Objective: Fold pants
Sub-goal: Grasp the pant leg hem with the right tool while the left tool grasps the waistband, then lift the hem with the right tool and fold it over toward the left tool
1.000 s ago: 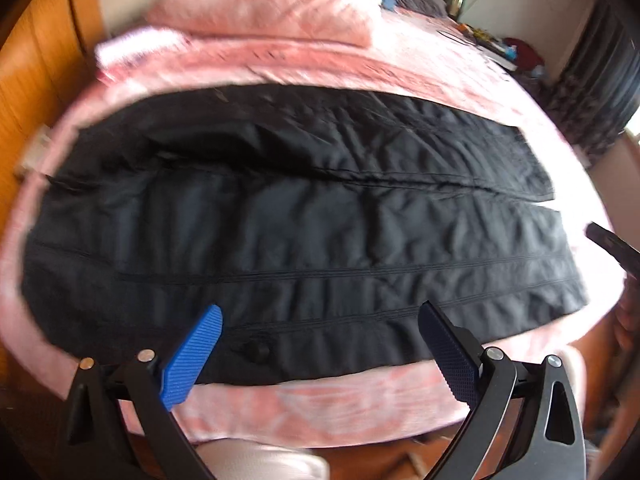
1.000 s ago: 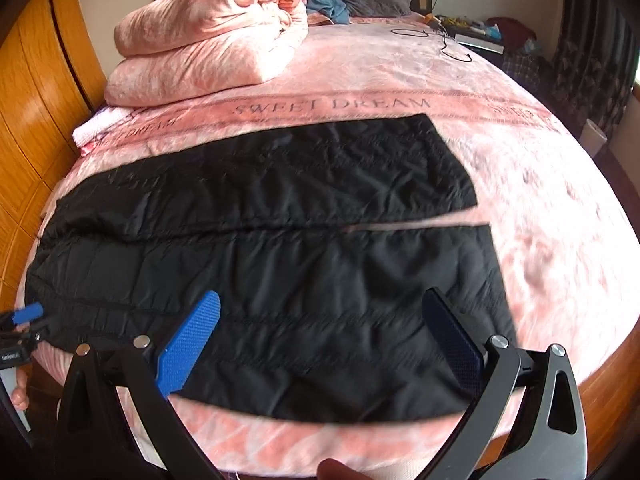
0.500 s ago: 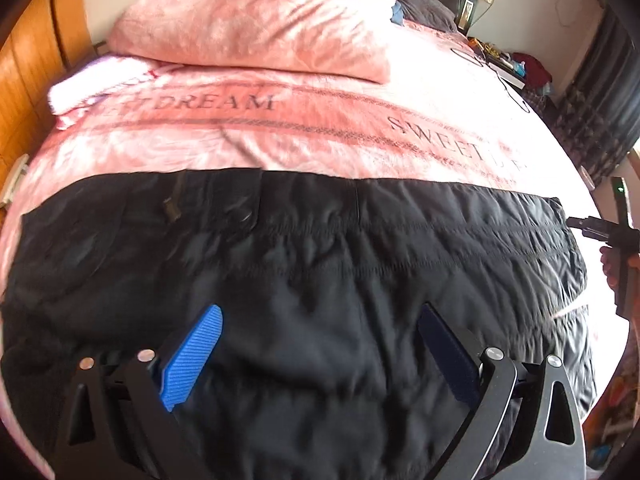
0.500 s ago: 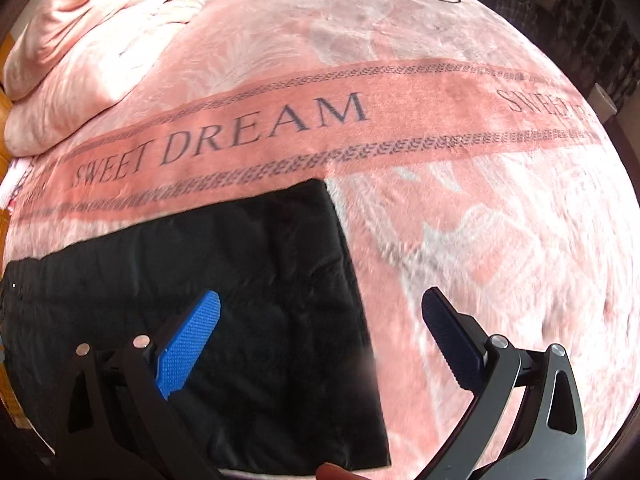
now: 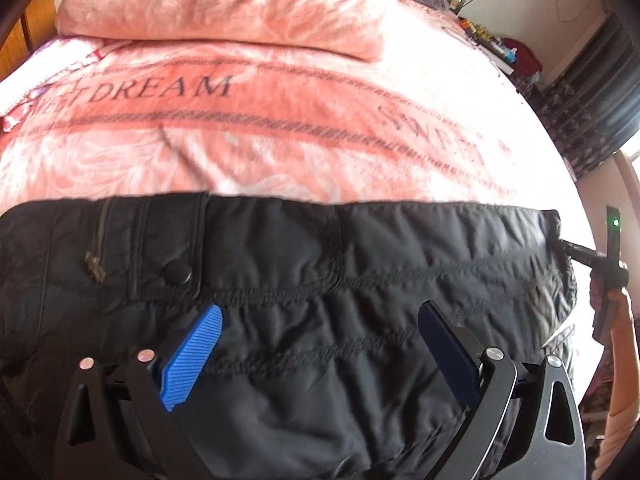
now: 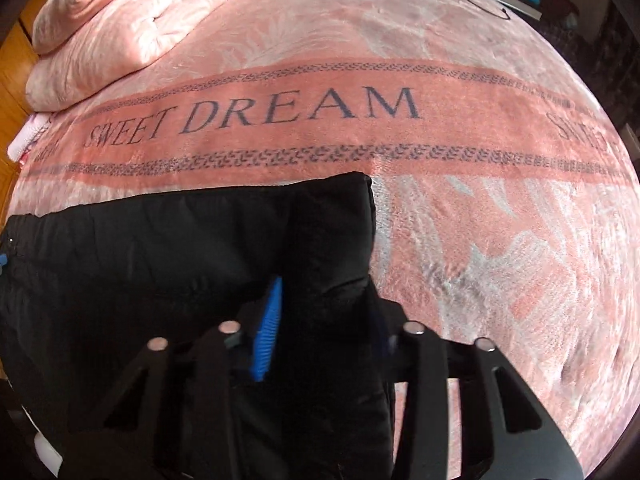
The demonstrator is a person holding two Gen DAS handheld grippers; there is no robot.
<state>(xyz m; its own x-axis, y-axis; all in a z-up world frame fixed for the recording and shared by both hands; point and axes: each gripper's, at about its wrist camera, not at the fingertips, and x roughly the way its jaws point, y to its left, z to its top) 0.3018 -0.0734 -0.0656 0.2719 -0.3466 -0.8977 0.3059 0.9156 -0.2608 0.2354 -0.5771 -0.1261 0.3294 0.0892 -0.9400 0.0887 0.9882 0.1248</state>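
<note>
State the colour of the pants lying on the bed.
The pants are black, quilted with stitched lines; the left wrist view shows this best.

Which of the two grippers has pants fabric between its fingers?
The right gripper: its jaws are closing on the black pants hem. The left gripper hangs open above them.

We see black quilted pants (image 5: 320, 300) lying flat across a pink "SWEET DREAM" blanket (image 6: 480, 240), snap and zipper at the waist, cuff end bunched.
</note>
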